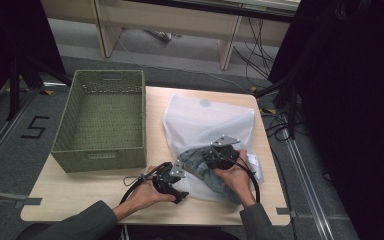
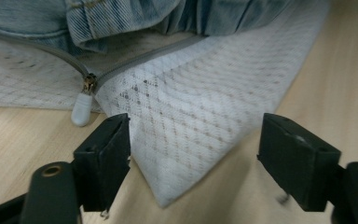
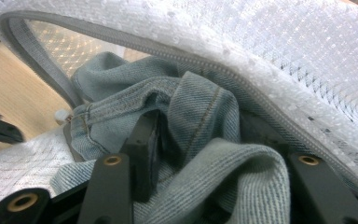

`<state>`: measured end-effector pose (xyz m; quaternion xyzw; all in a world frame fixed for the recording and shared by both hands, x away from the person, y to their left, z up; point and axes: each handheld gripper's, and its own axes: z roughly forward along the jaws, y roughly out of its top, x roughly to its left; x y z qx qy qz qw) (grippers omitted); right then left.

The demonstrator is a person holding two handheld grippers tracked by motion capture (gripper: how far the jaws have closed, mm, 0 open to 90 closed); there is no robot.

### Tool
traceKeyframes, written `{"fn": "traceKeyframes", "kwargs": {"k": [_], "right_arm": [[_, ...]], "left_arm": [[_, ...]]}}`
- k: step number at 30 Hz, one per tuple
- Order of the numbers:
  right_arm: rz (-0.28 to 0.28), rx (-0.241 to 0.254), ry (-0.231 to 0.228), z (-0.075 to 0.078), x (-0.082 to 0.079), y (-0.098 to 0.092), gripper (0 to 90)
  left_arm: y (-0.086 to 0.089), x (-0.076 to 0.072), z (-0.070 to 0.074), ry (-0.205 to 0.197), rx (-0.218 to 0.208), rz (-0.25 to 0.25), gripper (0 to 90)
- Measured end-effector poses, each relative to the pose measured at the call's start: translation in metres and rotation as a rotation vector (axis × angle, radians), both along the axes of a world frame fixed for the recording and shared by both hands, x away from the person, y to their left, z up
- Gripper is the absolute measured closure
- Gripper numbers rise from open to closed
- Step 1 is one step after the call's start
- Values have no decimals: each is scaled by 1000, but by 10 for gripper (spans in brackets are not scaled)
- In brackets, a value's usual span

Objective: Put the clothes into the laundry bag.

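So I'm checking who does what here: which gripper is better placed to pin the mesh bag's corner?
Left. The left gripper has open jaws straddling the mesh bag corner by the zipper pull. The right gripper is buried in the jeans at the bag's mouth.

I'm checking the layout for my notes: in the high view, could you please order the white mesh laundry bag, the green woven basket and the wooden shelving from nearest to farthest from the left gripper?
1. White mesh laundry bag: just right of the left gripper, its corner between the open jaws.
2. Green woven basket: up and left on the table.
3. Wooden shelving: beyond the table's far edge.
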<state>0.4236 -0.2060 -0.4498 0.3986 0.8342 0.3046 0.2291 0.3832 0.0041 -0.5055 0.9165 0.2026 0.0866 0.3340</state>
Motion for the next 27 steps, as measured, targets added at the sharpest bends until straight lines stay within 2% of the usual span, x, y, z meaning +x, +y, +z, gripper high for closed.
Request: {"fn": "traceKeyframes", "kwargs": {"k": [1, 2, 3, 4, 6, 7, 9, 10, 12, 13, 14, 15, 16, 17, 18, 19, 20, 21, 22, 23, 24, 27], "right_arm": [[0, 0, 1, 0, 0, 0, 533], [-3, 1, 1, 0, 0, 0, 533], [3, -1, 0, 0, 0, 0, 533], [3, -1, 0, 0, 0, 0, 533], [-10, 9, 18, 1, -2, 2, 536], [-8, 7, 11, 1, -1, 2, 543], [7, -3, -5, 1, -1, 1, 567], [19, -6, 1, 3, -3, -1, 597], [29, -6, 5, 4, -4, -1, 611], [43, -4, 14, 4, -7, -1, 640], [51, -1, 9, 4, -8, 0, 648], [51, -1, 9, 4, -8, 0, 648], [63, -9, 28, 5, -8, 0, 660], [66, -27, 27, 5, -9, 4, 695], [66, -27, 27, 5, -9, 4, 695], [66, -40, 10, 4, -9, 5, 714], [58, -55, -5, 4, -9, 8, 730], [55, -71, -30, 3, -8, 10, 738], [37, -79, -58, 2, -7, 13, 744], [17, -77, -88, 2, -5, 15, 747], [-1, -67, -124, 4, -1, 15, 749], [-70, -3, -214, 10, 12, 15, 751]], "left_arm": [[0, 1, -1, -12, 2, -3, 324], [-1, 0, -3, -15, -43, 28, 423], [-1, 0, -4, -15, -55, 38, 527], [0, 0, -3, -27, -49, 34, 527], [0, -1, -3, -37, -59, 50, 679], [0, -2, -3, -45, -50, 51, 738], [0, -5, -2, -32, -37, 36, 811], [5, -8, -1, -29, -29, 26, 845], [8, -10, 0, -29, -19, 11, 858], [12, -12, 2, -20, 10, -13, 868], [15, -16, 3, -7, 20, -26, 869], [16, -21, 3, -10, 12, -25, 869], [18, -24, 4, -14, 27, -44, 868], [23, -29, 5, -17, 46, -73, 868], [23, -29, 5, -17, 46, -73, 868], [25, -31, 4, -13, 47, -86, 868], [27, -33, 4, -8, 28, -73, 868], [29, -33, 4, -9, 32, -75, 868], [31, -33, 4, -9, 45, -88, 867], [31, -33, 4, -16, 34, -85, 867], [32, -34, 4, -3, 30, -76, 867], [32, -33, 4, -15, 39, -96, 864]]}}
